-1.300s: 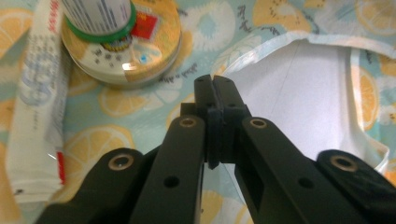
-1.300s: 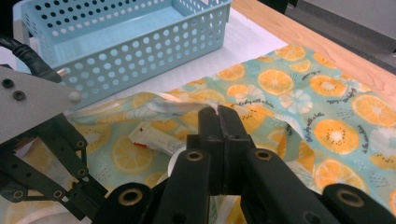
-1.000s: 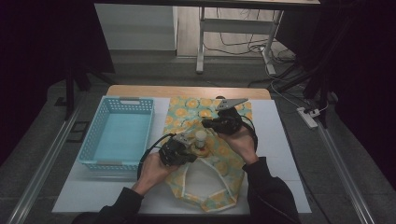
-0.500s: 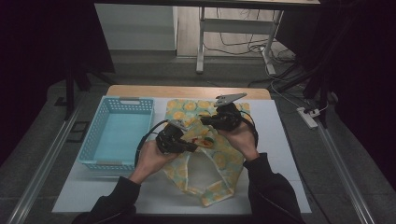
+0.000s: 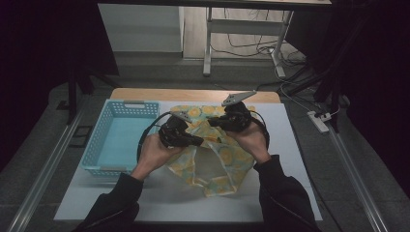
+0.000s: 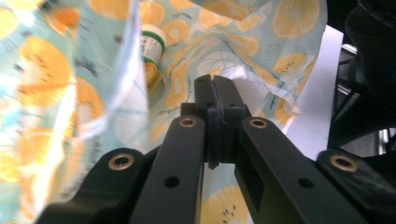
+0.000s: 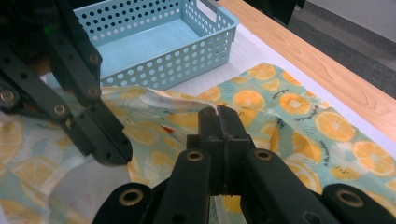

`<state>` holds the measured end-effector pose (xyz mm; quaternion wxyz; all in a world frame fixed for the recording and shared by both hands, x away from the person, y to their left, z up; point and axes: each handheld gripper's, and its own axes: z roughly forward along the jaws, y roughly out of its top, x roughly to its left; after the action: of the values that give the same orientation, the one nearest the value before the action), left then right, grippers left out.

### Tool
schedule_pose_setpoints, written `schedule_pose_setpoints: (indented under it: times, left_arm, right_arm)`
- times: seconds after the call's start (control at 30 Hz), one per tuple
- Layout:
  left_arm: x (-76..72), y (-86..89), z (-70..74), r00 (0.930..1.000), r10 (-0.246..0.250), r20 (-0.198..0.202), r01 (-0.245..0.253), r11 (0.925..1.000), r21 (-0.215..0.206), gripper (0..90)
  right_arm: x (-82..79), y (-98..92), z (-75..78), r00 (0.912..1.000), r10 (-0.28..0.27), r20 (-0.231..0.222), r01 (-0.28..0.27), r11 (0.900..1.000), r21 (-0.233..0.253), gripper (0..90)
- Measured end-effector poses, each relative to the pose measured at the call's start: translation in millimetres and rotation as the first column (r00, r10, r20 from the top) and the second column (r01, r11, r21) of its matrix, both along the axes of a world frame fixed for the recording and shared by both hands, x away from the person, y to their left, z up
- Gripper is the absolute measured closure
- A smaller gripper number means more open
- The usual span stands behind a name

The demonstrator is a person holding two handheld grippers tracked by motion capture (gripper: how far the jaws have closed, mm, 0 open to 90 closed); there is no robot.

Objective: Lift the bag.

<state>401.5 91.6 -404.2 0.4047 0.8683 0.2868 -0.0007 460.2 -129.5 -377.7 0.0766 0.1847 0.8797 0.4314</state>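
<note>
A teal cloth printed with orange slices (image 5: 220,164) lies on the white table, its middle bunched up between my hands. My left gripper (image 5: 197,140) is shut on a fold of it, and its own view shows the jaws pressed together (image 6: 215,86) with cloth (image 6: 46,93) draped to their left. A small white jar with a green rim (image 6: 152,49) lies inside the folds just beyond the left jaws. My right gripper (image 5: 213,123) is shut on the cloth's white-piped edge (image 7: 218,114), close to the left gripper (image 7: 70,79). The far part of the cloth (image 7: 289,102) lies flat.
A light blue perforated basket (image 5: 121,140) stands empty at the left of the table, close to my left hand, and appears again in the right gripper view (image 7: 154,42). The table's wooden far edge (image 5: 193,94) runs behind the cloth. Bare white tabletop (image 5: 290,159) lies to the right.
Both grippers have lifted and drawn the near part of the cloth up and away from the front edge. The jar, seen between them a second ago, is now covered from above.
</note>
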Motion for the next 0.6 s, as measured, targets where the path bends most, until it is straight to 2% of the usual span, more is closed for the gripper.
schedule_pose_setpoints:
  times: [0.2,0.6]
  left_arm:
    - [2.6,5.0,18.3,0.9996,0.006,0.027,-0.006,1.0,0.005,90.0]
    - [13.5,17.7,50.5,0.998,0.031,0.054,-0.029,0.9986,-0.045,90.0]
  right_arm:
    - [-0.5,-0.6,7.5,1.0,0.005,0.001,-0.005,1.0,-0.001,90.0]
    - [-4.5,0.2,28.6,0.999,0.012,0.042,-0.013,1.0,0.007,90.0]
